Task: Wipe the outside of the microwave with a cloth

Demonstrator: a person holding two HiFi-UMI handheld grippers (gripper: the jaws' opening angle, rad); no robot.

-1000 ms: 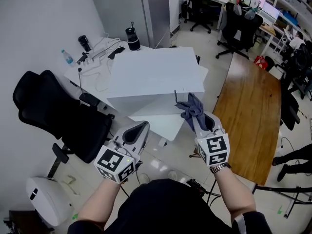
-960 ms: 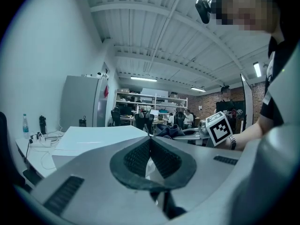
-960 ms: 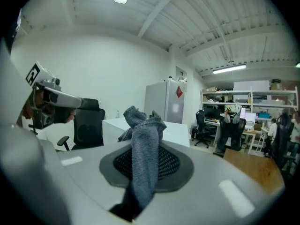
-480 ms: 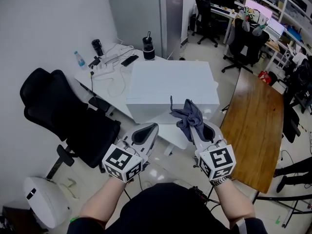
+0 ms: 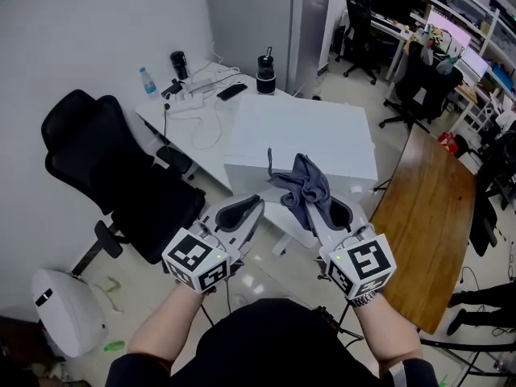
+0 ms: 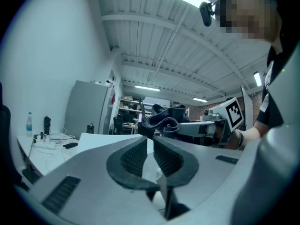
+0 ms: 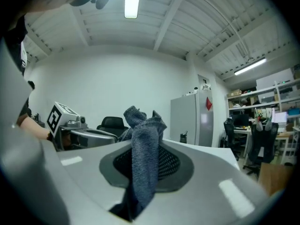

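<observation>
Grips grey cloth (image 5: 302, 185) in right gripper (image 5: 316, 212) fingers; holds left gripper (image 5: 253, 210) fingers clenched, empty, before white microwave (image 5: 310, 131).

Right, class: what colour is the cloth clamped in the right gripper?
Grey-blue, a dull slate shade; the right gripper view shows the cloth best.

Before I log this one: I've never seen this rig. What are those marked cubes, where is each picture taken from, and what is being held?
There is no robot. A person holds a two-jaw gripper in each hand, and the marked cubes are part of the grippers. One picture comes from a head camera looking down. The other two cameras ride on the grippers and look along their jaws. The right gripper is clamped on a grey cloth. The left gripper is shut and empty. Ahead, a white microwave sits on a white desk.
</observation>
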